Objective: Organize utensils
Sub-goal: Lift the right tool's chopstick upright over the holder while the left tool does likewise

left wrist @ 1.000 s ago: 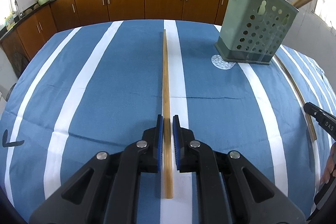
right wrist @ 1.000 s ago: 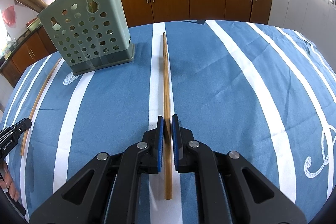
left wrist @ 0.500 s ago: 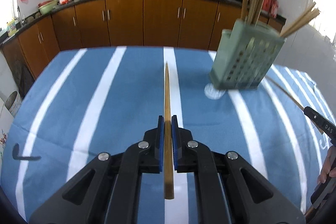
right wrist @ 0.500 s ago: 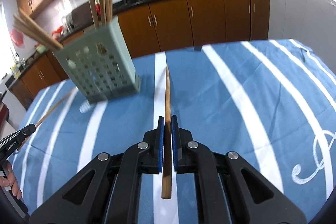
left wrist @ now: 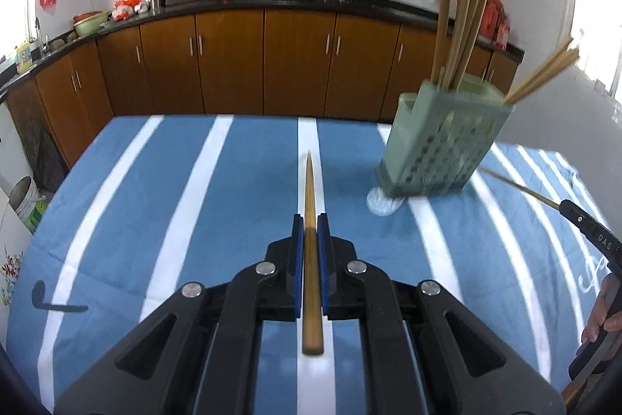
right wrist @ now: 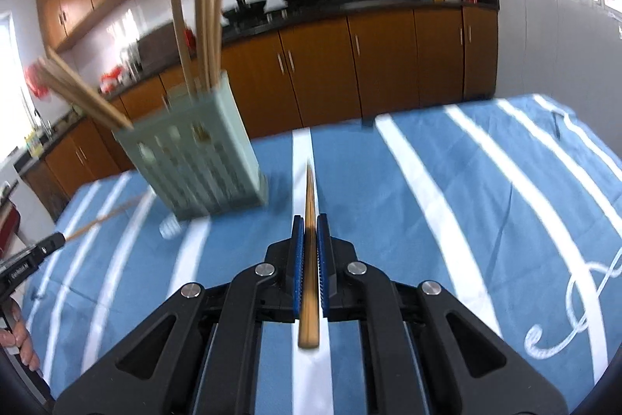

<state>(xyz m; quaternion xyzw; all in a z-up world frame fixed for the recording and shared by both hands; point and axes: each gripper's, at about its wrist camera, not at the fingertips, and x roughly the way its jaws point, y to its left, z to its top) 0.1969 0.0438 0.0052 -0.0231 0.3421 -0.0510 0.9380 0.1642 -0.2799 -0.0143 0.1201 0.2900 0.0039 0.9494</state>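
A chopstick (left wrist: 310, 259) is clamped in the left gripper (left wrist: 310, 220) and another chopstick (right wrist: 309, 259) in the right gripper (right wrist: 310, 220), with the utensil holder (left wrist: 439, 146) near the tabletop's (left wrist: 194, 201) far edge.

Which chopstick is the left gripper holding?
The chopstick clamped between the left gripper pads, tip pointing forward; the others stand in the green holder or sit in the right gripper.

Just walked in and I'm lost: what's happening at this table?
A person is tidying chopsticks with a gripper in each hand. The left gripper is shut on one chopstick, the right gripper on another, both held above the striped tablecloth. The green holder already has several chopsticks in it.
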